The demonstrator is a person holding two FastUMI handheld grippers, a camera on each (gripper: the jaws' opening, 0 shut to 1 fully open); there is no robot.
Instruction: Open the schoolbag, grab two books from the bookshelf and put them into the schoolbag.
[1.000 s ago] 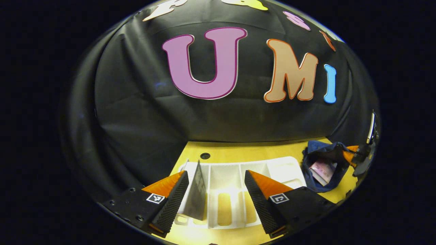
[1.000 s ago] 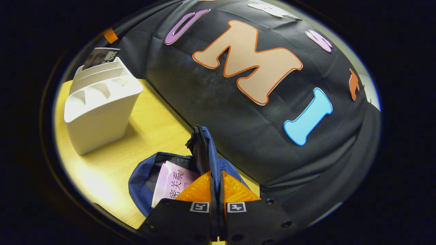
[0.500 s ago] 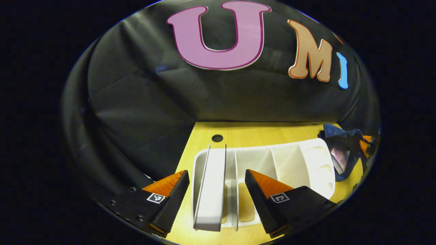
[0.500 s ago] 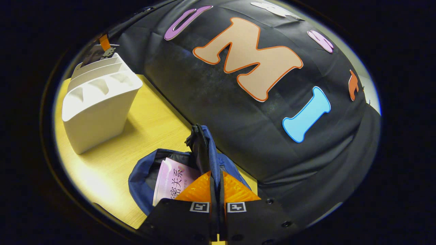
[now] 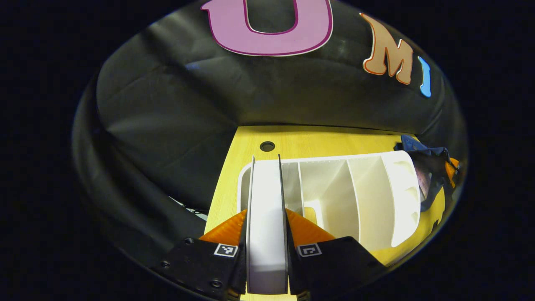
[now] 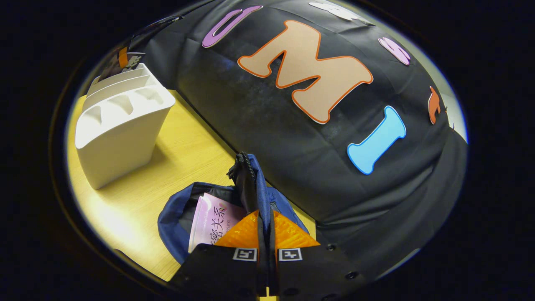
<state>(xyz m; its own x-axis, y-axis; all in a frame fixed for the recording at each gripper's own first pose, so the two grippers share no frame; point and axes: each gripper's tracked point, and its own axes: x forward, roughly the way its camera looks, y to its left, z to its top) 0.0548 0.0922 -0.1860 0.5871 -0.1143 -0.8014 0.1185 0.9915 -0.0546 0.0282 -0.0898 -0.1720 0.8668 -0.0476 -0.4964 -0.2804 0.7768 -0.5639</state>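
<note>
I had the left gripper (image 5: 266,234) clamped on the second book (image 5: 266,217), which stood upright in the end slot of the white bookshelf (image 5: 368,200). A straight upward pull seemed best, so the divider would not snag. Farther off, my right gripper (image 6: 266,234) pinched the schoolbag (image 6: 175,225) rim, holding its mouth open over the pink book (image 6: 211,223) inside.
</note>
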